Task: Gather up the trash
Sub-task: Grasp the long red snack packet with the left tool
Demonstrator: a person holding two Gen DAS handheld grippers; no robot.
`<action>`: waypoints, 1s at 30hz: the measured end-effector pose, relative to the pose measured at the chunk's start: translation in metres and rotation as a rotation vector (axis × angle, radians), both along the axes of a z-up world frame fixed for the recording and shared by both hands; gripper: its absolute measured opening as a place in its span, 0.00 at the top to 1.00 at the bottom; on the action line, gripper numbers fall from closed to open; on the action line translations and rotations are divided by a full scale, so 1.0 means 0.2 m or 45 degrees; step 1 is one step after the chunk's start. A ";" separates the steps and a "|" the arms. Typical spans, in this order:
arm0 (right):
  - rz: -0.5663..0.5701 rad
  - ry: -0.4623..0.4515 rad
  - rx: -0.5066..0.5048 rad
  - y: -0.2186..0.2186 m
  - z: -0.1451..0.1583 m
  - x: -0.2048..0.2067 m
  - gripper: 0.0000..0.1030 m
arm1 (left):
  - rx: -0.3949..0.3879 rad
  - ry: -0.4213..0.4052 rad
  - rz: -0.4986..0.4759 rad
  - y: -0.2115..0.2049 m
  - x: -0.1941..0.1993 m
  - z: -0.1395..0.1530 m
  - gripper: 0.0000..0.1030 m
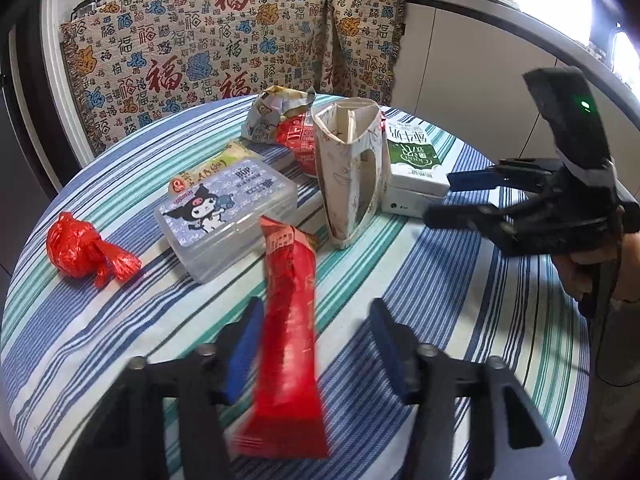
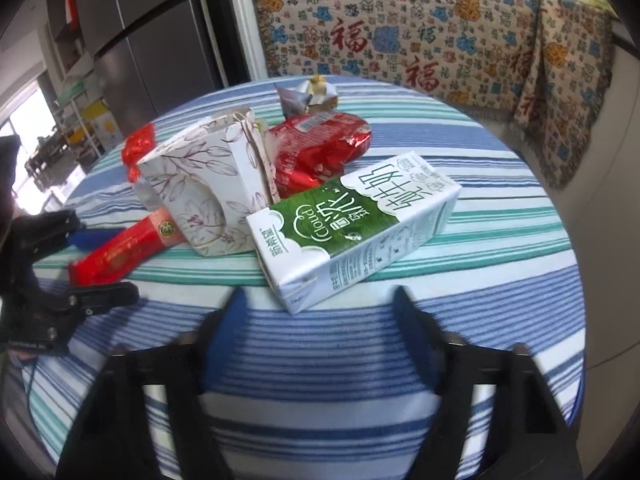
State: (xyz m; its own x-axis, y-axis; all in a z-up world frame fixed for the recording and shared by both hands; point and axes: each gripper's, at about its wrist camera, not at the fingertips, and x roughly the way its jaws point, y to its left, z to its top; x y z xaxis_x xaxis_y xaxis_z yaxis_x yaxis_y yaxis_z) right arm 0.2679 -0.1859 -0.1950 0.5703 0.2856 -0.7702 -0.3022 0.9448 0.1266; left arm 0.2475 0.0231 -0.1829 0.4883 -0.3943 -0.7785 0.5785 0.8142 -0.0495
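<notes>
Red wrapper point(image 1: 290, 320): found between the left gripper point(image 1: 316, 344) fingers, near table edge; judged light, crinkly, slippery, best pinched mid-length.
Left jaws: set apart; left pad beside the wrapper, right pad clear, so no grip is seen.
Milk carton point(image 2: 352, 228): laid just beyond the right gripper point(image 2: 320, 316); judged stiff, light.
Right jaws: held apart, nothing between, angled down over the striped tablecloth point(image 2: 500, 312).

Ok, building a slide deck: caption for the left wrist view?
Left gripper straddling a long red wrapper on a striped tablecloth strewn with trash.
</notes>
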 end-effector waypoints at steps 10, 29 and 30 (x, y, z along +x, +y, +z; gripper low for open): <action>-0.316 0.028 -0.114 -0.45 -0.02 -0.02 0.79 | 0.044 0.046 0.108 -0.02 -0.04 -0.01 0.77; -0.218 0.051 -0.014 -0.31 0.00 0.11 0.49 | 0.068 0.044 0.333 -0.12 -0.24 0.00 0.51; -0.223 0.063 -0.023 -0.34 0.00 0.08 0.49 | 0.070 0.037 0.343 -0.11 -0.24 0.00 0.50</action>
